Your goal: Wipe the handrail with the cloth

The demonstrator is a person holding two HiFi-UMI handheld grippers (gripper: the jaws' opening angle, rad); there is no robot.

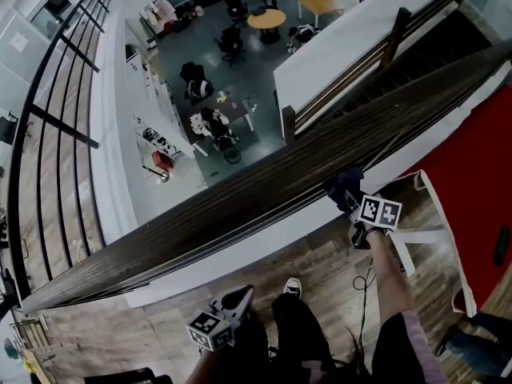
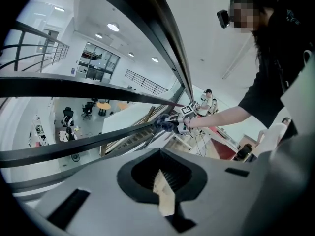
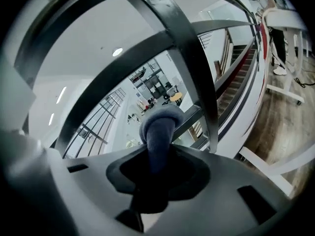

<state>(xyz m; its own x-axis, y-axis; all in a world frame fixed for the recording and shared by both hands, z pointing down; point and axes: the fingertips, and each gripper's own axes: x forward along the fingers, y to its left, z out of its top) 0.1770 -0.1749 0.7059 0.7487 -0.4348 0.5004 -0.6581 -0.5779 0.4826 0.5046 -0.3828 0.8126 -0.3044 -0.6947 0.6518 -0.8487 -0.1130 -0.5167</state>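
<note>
Closest in, low in the head view, the left tongs (image 1: pixel 238 298) hang by the person's dark trouser leg and white-toed shoe (image 1: pixel 293 287), above the wooden floor (image 1: pixel 320 258); their own view shows the left tongs (image 2: pixel 164 191) closed together with nothing between them. Further out to the right, the right tongs (image 1: pixel 352 206) reach forward on an outstretched bare forearm; they are clamped on a dark blue cloth (image 1: pixel 342 184) (a thick folded wad bulging out past the tips in the right gripper view (image 3: pixel 158 129)); the cloth lies against the near edge of the dark wooden handrail (image 1: pixel 200 222), which runs diagonally across the head view. Beyond the rail, a lower floor lies far below, with black office chairs (image 1: pixel 232 45) and a round wooden surface (image 1: pixel 266 20).
</note>
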